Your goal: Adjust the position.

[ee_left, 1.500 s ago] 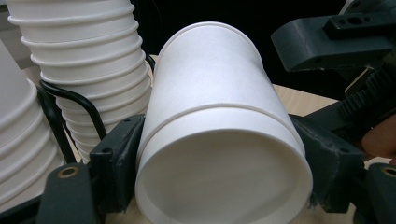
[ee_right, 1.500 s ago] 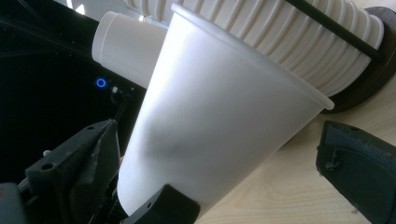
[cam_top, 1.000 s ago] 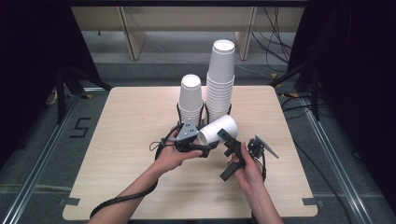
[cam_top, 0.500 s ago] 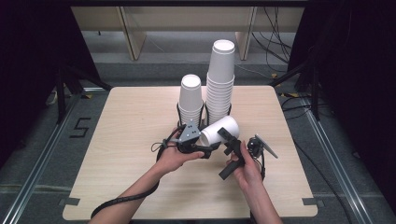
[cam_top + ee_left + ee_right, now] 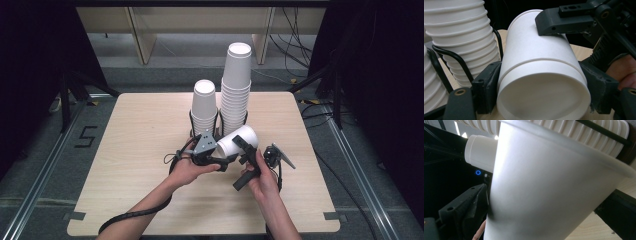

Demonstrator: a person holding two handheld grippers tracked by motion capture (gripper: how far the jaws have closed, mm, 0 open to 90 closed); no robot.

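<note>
1. High view: the paper cup [image 5: 237,141] lies tilted just in front of the taller cup stack [image 5: 235,85], above the bench [image 5: 145,125]; left tongs [image 5: 218,161] pinch its base end.
2. Right tongs [image 5: 243,148] clamp its rim end; pull straight apart, gently, without crushing it.

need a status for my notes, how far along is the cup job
Done: one paper cup is off the stacks and lies tilted between both grippers. In hand: the left gripper is shut on its closed base end, and the right gripper clamps its side nearer the rim. Left: the short stack and tall stack stand full in the wire holder.
</note>
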